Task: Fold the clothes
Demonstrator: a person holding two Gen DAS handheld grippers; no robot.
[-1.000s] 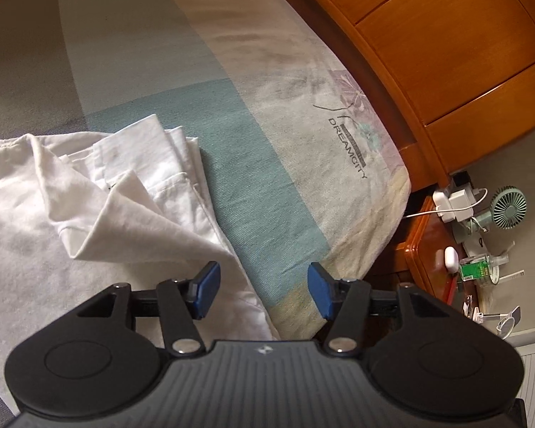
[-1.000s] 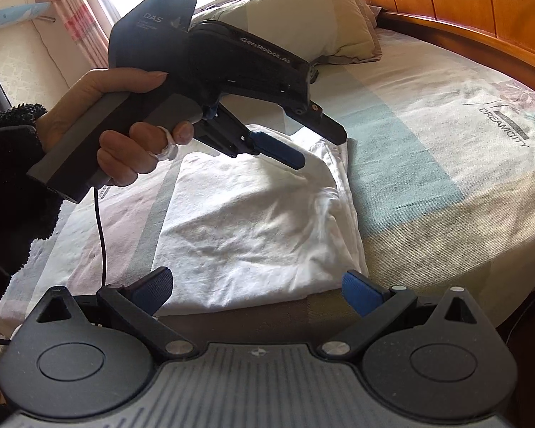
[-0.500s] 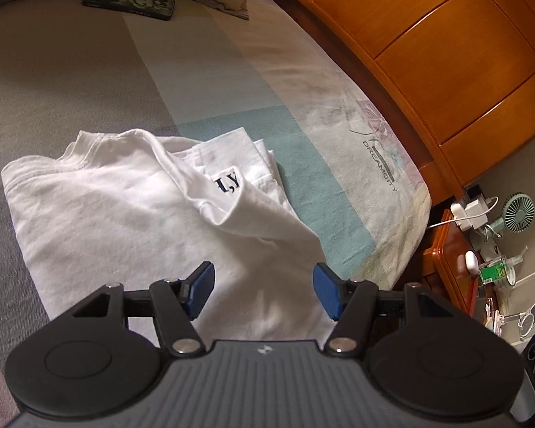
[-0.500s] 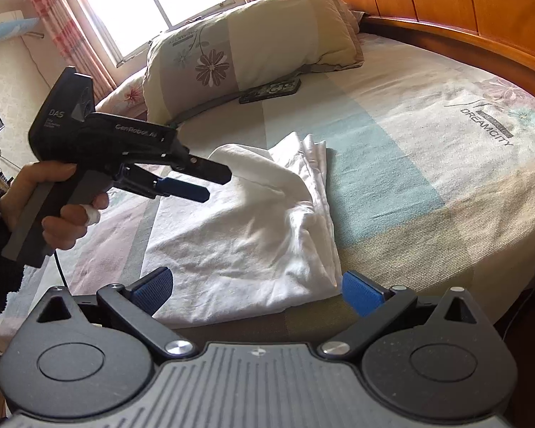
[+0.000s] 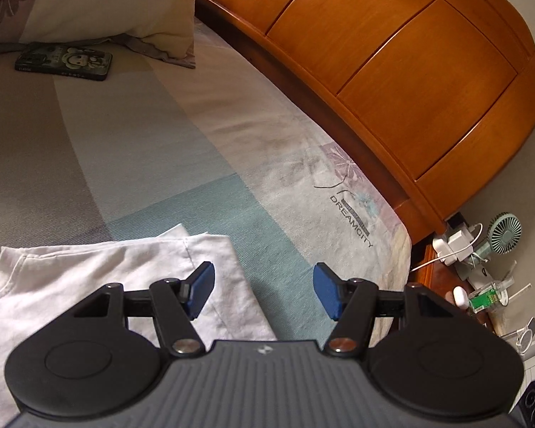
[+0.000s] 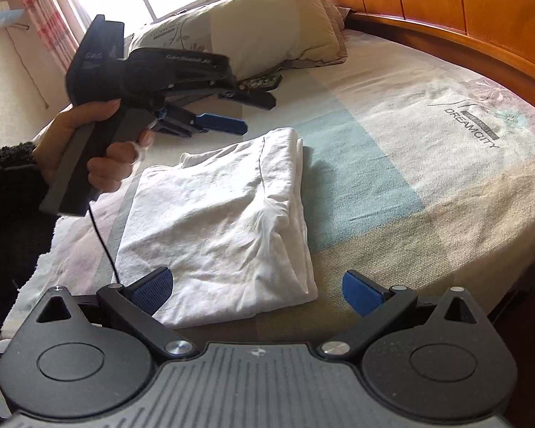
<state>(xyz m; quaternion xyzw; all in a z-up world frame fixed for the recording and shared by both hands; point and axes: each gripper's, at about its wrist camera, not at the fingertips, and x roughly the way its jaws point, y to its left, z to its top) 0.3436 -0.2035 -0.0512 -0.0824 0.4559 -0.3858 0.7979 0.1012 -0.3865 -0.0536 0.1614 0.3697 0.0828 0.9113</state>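
With the white shirt (image 6: 228,221) lying folded on the bed (image 6: 392,178) near its front edge, both the left gripper (image 5: 264,290) and right gripper (image 6: 255,289) hang empty, jaws wide, above it, so the next move looks like pinching one end for a last fold.

- "DREAMCITY" was printed in dark capitals on the bedsheet (image 5: 351,221), near the bed's right edge, beside a faded flower motif; the right wrist view showed the same word (image 6: 471,129).
- The far pillow (image 6: 267,32) carried similar lettering, upside down and too blurred to read.
- White lettering on the left gripper (image 6: 232,126) body was smeared and illegible.
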